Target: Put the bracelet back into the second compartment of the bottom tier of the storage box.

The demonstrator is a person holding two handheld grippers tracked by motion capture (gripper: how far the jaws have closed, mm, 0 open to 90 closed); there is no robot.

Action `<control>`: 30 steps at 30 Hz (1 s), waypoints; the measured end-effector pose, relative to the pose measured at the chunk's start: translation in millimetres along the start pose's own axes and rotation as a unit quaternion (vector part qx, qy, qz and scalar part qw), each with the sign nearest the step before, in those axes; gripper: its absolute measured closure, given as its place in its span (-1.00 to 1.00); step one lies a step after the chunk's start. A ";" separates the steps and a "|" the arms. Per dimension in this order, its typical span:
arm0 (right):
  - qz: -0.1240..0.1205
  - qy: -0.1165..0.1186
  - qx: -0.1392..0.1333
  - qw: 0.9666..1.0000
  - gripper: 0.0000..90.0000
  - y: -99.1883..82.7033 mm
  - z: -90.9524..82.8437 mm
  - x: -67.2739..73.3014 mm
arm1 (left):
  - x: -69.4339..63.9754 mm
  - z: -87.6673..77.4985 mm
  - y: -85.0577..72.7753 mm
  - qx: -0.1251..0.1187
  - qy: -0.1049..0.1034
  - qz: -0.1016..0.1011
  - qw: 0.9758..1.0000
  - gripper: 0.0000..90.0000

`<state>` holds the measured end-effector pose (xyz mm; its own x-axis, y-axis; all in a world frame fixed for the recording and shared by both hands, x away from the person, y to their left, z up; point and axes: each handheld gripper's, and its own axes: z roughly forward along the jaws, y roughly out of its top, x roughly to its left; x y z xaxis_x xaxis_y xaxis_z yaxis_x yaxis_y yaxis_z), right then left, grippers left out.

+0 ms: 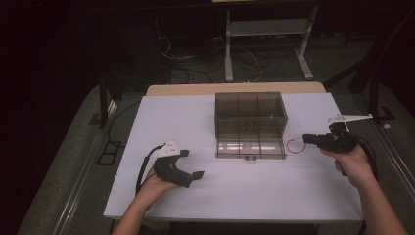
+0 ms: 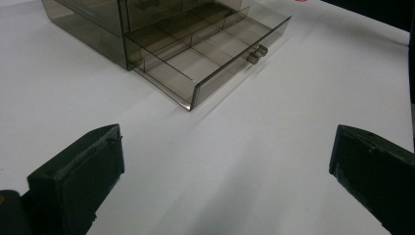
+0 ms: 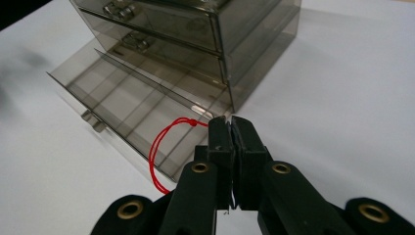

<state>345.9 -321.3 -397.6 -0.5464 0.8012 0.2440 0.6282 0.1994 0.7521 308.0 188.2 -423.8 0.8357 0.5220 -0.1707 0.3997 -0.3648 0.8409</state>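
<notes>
Right jaws: pressed together on a red string loop (image 3: 161, 152); the right gripper (image 3: 231, 128) is seen to pinch it at the knotted end, so that the loop hangs free to the left of the tips and can, it is judged, be carried without slipping.
Loop's place: held just off the tips, beside the near right corner of the open bottom drawer (image 3: 122, 107); in the high view the red string loop (image 1: 294, 145) is seen between the right gripper (image 1: 307, 139) and the drawer's right wall, apart from the table (image 1: 244, 191).
Drawer: pulled out of the smoked clear drawer cabinet (image 1: 250, 113), its divided compartments bare as far as can be told; it is judged to be left open so that the loop can be lowered in from above.
Upper drawers: kept shut, their small handles (image 3: 120, 10) facing the jaws.
Left jaws: spread wide, nothing between them; the left gripper (image 1: 192, 164) is rested on the table, well apart from the drawer front (image 2: 235, 73), presumably parked clear of the right hand's path.
Likely step: loop carried toward a compartment.
</notes>
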 end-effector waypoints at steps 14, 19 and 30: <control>-0.015 0.014 -0.005 1.000 0.93 11.6 8.0 11.6 | -0.5 0.7 -0.1 0.001 -0.001 0.000 1.000 -1.00; -0.022 0.020 -0.006 1.000 0.93 16.1 12.5 17.3 | -0.8 0.5 0.0 0.000 -0.001 -0.001 1.000 -1.00; -0.037 0.031 -0.005 0.999 0.93 27.7 23.6 28.9 | -0.8 -0.9 0.3 -0.002 0.001 -0.002 1.000 -1.00</control>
<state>360.6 -279.2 -384.2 -0.6247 0.7478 0.2249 0.5796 0.2511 0.7752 307.1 188.3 -423.0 0.8333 0.5253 -0.1720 0.4005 -0.3594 0.8429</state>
